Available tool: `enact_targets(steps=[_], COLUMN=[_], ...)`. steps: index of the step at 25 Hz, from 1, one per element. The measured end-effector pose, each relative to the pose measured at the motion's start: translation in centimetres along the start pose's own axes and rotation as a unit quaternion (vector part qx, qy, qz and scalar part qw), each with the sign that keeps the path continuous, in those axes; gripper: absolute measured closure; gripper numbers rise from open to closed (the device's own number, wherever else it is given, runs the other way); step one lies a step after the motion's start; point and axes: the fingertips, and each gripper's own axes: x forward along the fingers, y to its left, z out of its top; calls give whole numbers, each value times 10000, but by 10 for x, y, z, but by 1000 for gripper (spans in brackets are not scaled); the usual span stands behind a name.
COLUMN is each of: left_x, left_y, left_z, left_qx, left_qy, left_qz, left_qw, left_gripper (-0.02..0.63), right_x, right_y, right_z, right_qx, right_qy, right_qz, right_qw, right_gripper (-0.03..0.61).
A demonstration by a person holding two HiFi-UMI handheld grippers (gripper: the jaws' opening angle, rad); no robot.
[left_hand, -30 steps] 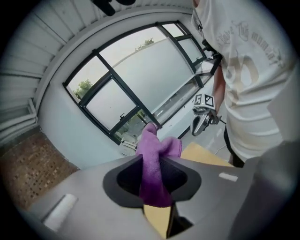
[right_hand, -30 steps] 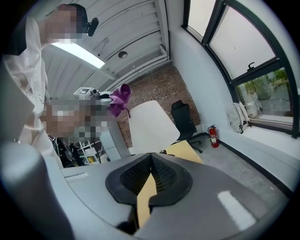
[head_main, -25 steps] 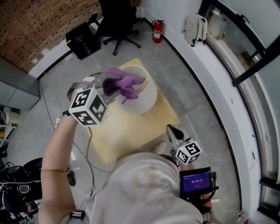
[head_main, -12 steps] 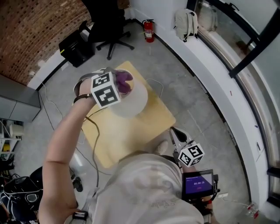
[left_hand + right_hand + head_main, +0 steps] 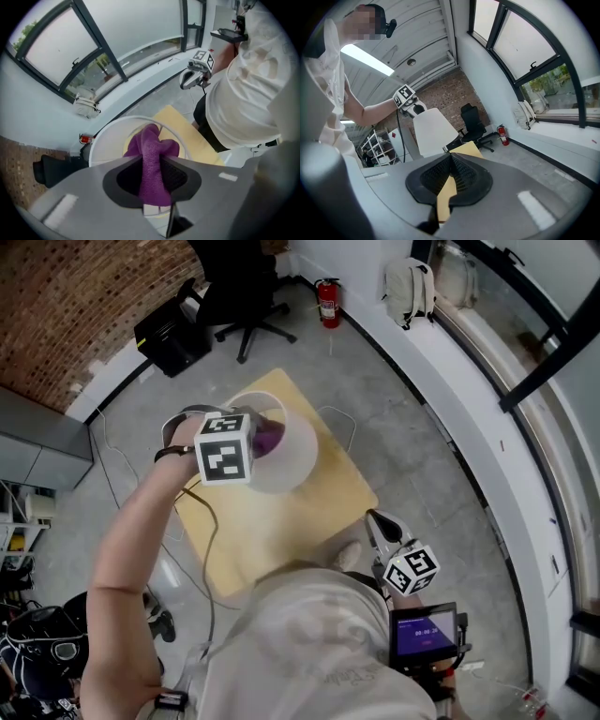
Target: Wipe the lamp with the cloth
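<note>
At the far left one black case sits on the floor by the brick wall, with one office chair just beside it, both well apart from the work. There is one left gripper, pointing steeply down, its fingers clamped on the single purple cloth, which bunches up past the fingertips. The cloth hangs over the open top of the one lamp, within the round rim of its white shade; whether it presses on the shade I cannot tell. The lamp stands on the one small wooden bench, towards its far corner, so the bench's near and right parts are bare up to their edges. Grey floor lies open round the bench on its right, as far as the curved white wall under the windows. One fire extinguisher stands at the foot of that wall. The one right gripper is held near the person's body at the bench's near right edge, well apart from the lamp, its fingers together with nothing between them. One backpack leans on the sill at the right.
</note>
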Motion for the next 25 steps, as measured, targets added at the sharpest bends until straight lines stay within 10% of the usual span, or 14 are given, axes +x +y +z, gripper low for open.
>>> enact_targets(steps=[6, 14, 18, 25], left_x=[-13, -67, -108, -133], left_y=[28, 52, 48, -19], left_z=[-9, -10, -22, -89], left_qx=[-413, -1554, -2448, -4101], left_qy=[371, -351, -1077, -2369], left_qz=[960, 2285, 2923, 3296], left_qw=[9938, 9604, 9182, 8168], left_gripper=[518, 518, 518, 517], right_x=[6, 16, 27, 49], right_y=[-6, -19, -11, 27], right_z=[1, 11, 18, 25], right_qx=[31, 159, 143, -286], right_qy=[44, 0, 16, 105], right_qz=[158, 418, 700, 947], right_qw=[9999, 9990, 9974, 9950], right_gripper=[565, 565, 565, 565])
